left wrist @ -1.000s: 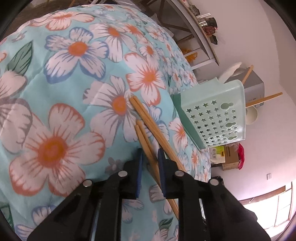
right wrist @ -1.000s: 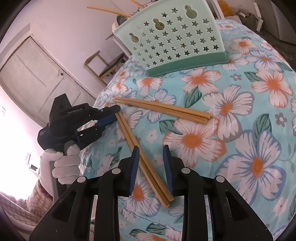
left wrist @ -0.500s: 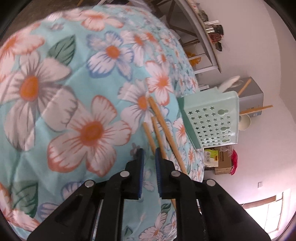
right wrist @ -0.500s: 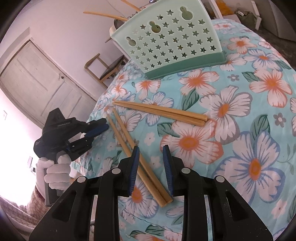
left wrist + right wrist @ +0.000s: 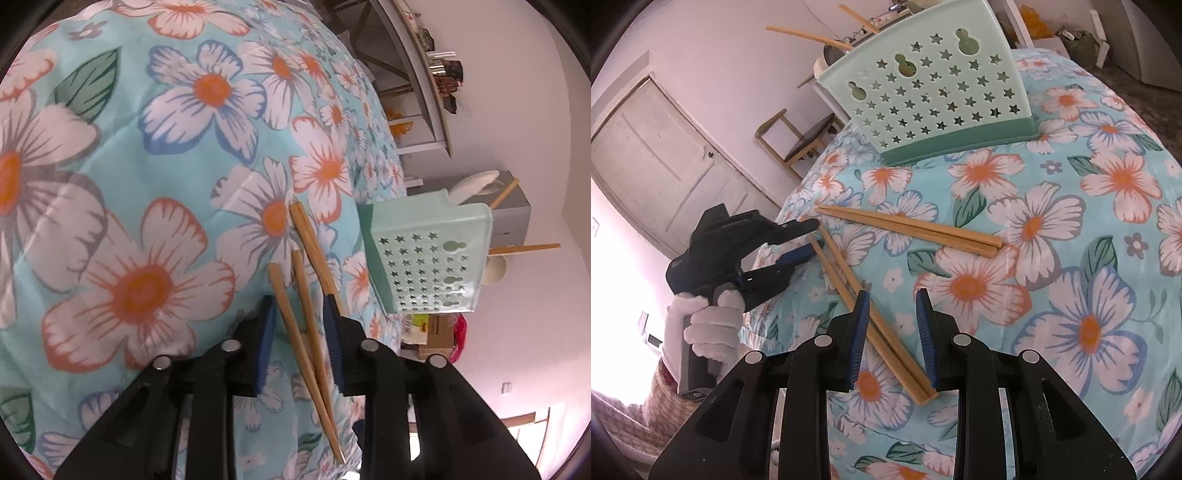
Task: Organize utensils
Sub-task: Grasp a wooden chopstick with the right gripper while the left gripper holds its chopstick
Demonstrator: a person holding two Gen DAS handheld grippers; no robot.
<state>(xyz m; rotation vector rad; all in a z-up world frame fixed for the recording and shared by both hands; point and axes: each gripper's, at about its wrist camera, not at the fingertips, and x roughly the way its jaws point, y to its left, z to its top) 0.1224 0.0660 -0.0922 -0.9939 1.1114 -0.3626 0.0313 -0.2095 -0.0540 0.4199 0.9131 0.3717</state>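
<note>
Holder [image 5: 938,96]: some chopsticks already in. Left on floral cloth [image 5: 1071,236]: near pair [image 5: 871,314], far pair [image 5: 916,230]. My left claw [image 5: 300,328] and right claw [image 5: 891,325] both gape, straddling the near pair, gripping nothing

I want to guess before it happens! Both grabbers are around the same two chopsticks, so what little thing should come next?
Probably the left gripper should squeeze shut. It is open with the near pair of chopsticks between its fingers, lying on the flowered cloth. The green holder waits nearby.
</note>
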